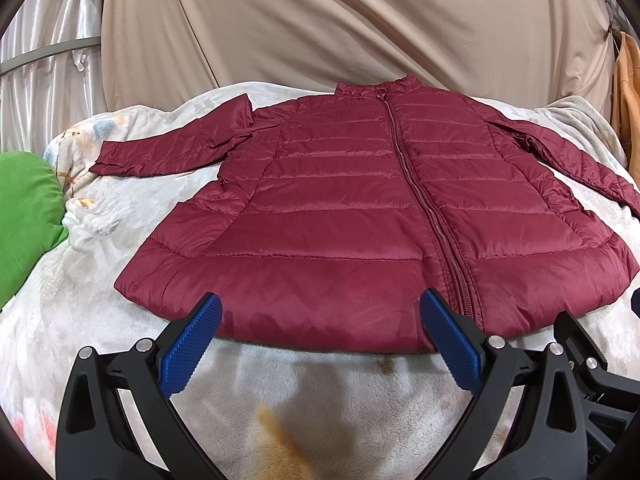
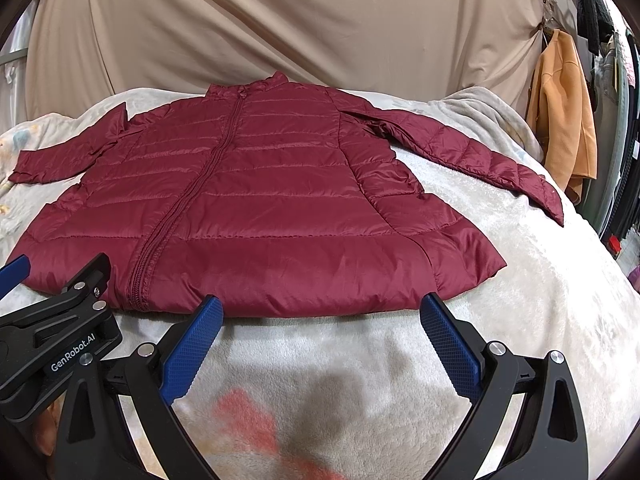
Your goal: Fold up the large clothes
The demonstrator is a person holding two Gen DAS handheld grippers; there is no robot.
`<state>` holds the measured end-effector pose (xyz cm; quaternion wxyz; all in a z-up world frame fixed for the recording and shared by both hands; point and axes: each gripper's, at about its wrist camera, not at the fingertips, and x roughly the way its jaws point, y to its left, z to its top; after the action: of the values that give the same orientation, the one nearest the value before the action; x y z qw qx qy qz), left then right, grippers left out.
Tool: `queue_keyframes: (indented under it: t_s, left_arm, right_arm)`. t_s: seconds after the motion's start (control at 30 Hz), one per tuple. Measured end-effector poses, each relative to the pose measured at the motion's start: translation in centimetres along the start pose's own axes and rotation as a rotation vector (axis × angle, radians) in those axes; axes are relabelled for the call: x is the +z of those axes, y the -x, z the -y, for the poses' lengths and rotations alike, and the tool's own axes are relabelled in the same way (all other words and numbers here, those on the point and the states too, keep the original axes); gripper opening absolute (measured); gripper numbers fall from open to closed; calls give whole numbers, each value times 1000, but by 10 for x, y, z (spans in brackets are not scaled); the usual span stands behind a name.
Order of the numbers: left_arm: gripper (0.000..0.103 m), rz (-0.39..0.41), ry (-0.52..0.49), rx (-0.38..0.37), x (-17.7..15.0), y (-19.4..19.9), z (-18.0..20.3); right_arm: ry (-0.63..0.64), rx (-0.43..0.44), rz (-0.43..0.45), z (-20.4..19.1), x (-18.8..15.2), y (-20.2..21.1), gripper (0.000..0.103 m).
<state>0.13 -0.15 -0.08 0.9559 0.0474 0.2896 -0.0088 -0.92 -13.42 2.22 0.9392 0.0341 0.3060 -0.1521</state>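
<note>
Nearest, low in frame: left claw (image 1: 320,312) and right claw (image 2: 322,312), both spread apart, empty, at the hem. Beyond, mid-frame: maroon jacket (image 1: 360,200) flat, unfolded, on blanket (image 1: 320,380). Folding unstarted; next probably needs sleeve pinched inward.

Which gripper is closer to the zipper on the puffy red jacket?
Left. The left gripper hovers just left of the dark red zipper; the right gripper sits farther right along the hem.

Behind the pale fleece blanket (image 2: 520,280) you see a beige sheet (image 2: 280,20) hung as a backdrop. Right of that sheet hangs an orange garment (image 2: 564,120); left of it, shiny white curtains (image 1: 44,80) and a green cushion (image 1: 24,216).
</note>
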Motion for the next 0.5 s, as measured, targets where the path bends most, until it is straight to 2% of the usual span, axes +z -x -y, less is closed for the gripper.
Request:
queue_keyframes:
  t_s: [0.5]
  left_arm:
    - [96,-1,-1,1,0,0,0]
  right_arm:
    - [0,0,0,0,-2,0,98]
